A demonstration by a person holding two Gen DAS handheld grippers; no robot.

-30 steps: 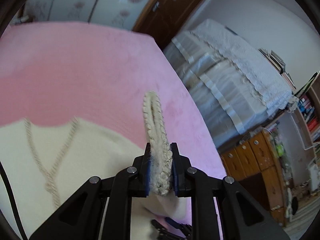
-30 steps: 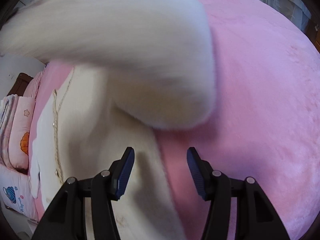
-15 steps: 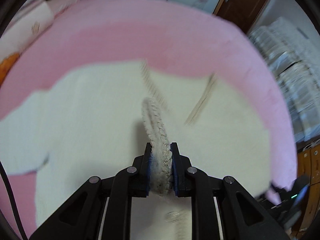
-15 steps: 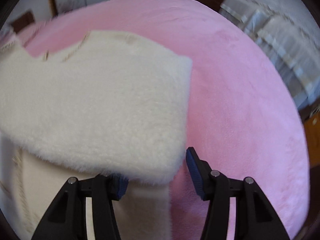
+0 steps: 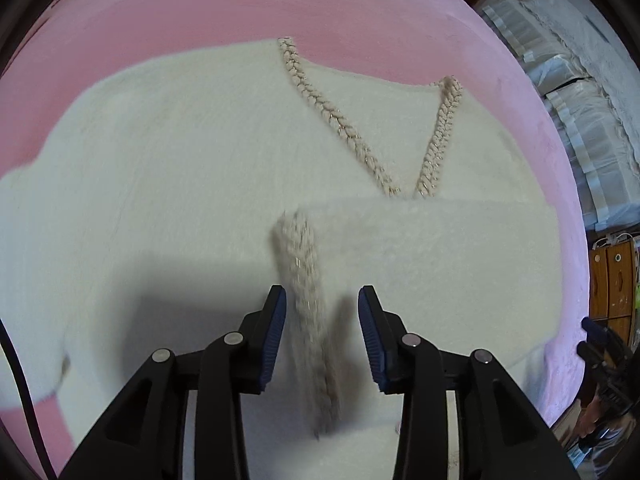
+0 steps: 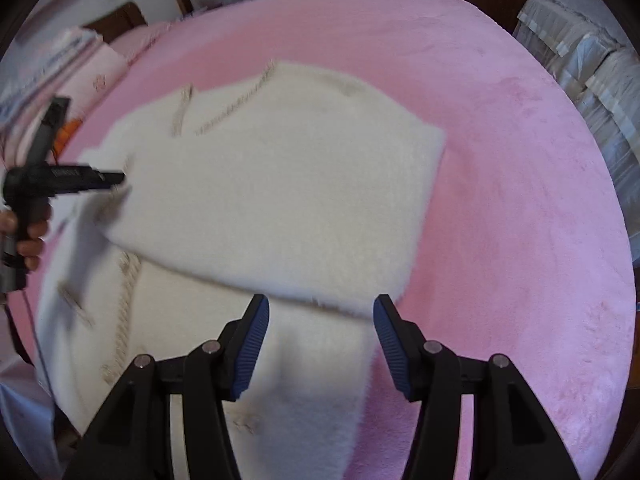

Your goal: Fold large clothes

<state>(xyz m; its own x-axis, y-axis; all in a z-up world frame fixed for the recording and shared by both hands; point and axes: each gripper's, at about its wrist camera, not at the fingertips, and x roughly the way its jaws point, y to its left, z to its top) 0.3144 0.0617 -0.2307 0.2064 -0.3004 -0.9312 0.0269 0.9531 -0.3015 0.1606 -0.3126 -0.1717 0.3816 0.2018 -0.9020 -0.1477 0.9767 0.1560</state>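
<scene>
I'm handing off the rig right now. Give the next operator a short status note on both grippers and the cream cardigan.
Left gripper: open, braided trim edge lies loose between its fingers, not pinched.
Right gripper: open, empty, at the folded panel's near edge.
Cream cardigan: flat on the pink bedspread, one side folded across the front, partly covering the V-neck braid.
Left to do: the other side and the final folds.

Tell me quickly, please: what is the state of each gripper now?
Left gripper: open, holding nothing; the braided cuff lies loose between its fingers.
Right gripper: open, holding nothing, over the white sweater.
</scene>
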